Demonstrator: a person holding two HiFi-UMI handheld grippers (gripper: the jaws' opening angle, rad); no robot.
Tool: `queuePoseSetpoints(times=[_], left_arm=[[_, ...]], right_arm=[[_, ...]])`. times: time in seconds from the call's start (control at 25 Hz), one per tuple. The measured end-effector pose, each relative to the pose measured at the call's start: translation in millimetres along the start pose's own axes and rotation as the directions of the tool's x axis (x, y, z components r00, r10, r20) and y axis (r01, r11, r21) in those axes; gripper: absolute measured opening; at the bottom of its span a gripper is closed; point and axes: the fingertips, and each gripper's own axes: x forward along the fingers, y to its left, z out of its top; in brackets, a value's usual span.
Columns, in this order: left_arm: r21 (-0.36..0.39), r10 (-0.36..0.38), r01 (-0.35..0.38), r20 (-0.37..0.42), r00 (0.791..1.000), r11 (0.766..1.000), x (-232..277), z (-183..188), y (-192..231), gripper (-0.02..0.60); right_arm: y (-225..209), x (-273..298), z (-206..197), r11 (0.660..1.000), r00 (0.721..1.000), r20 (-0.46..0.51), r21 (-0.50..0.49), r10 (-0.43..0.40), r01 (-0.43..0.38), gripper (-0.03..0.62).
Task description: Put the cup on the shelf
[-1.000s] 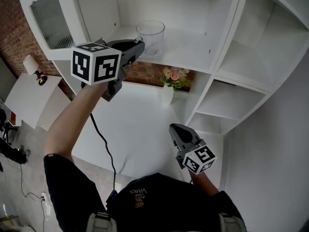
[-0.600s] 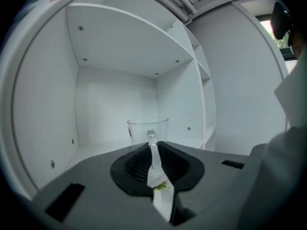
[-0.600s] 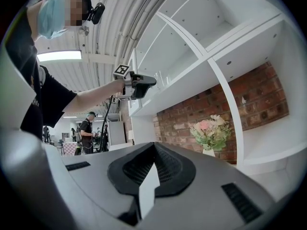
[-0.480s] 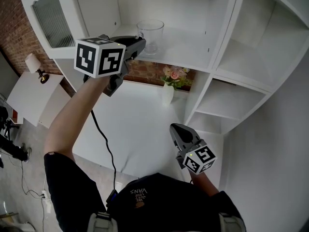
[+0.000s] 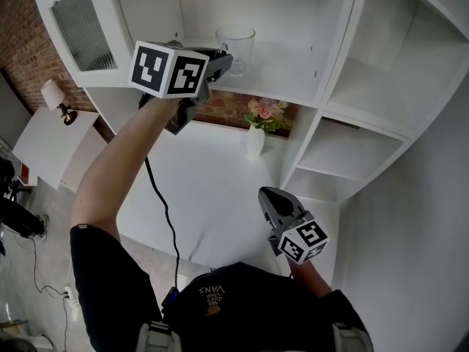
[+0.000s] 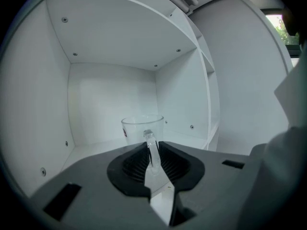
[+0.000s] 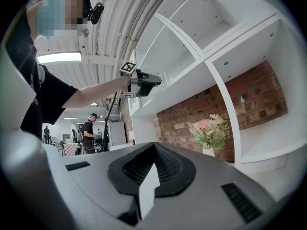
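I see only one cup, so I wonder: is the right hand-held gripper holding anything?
No, the right hand-held gripper has its jaws shut together with nothing between them.

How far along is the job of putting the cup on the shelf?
Done: the cup is inside the shelf compartment. In hand: the left gripper clamps its handle; whether the base rests on the board is hidden. Left: release and pull back. The right gripper is shut, empty.
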Motion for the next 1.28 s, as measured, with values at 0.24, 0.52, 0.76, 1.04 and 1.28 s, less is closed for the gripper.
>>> queuePoseSetpoints(times=[0.24, 0.52, 0.76, 1.04, 1.28], left_arm=[[-0.015, 0.015, -0.015, -0.019, 1.0, 1.0, 16.3, 5.2, 5.5, 0.043], [-0.001, 0.056, -0.056, -0.024, 0.998, 0.998, 41.8, 10.8, 12.4, 0.043], [0.006, 0.091, -0.091, -0.025, 0.996, 0.996, 61.9, 16.7, 18.9, 0.043], [0.043, 0.133, -0.13, -0.056, 0.99, 0.991, 82.2, 21.0, 24.4, 0.048], [0.036, 0.145, -0.143, -0.048, 0.988, 0.989, 89.4, 23.4, 28.5, 0.048]], right_arm=[[-2.1, -3.9, -0.2, 1.0, 1.0, 0.004, 0.0, -0.008, 0.008, 0.0], [-6.3, -11.3, -1.7, 0.999, 0.999, 0.0, -0.006, -0.033, 0.033, 0.0], [-9.8, -17.5, -5.9, 0.998, 0.998, -0.012, -0.006, -0.059, 0.059, 0.0], [-13.8, -26.4, -10.9, 0.996, 0.996, -0.018, 0.003, -0.086, 0.087, 0.0], [-17.2, -33.0, -10.3, 0.994, 0.994, -0.016, 0.003, -0.107, 0.107, 0.0]])
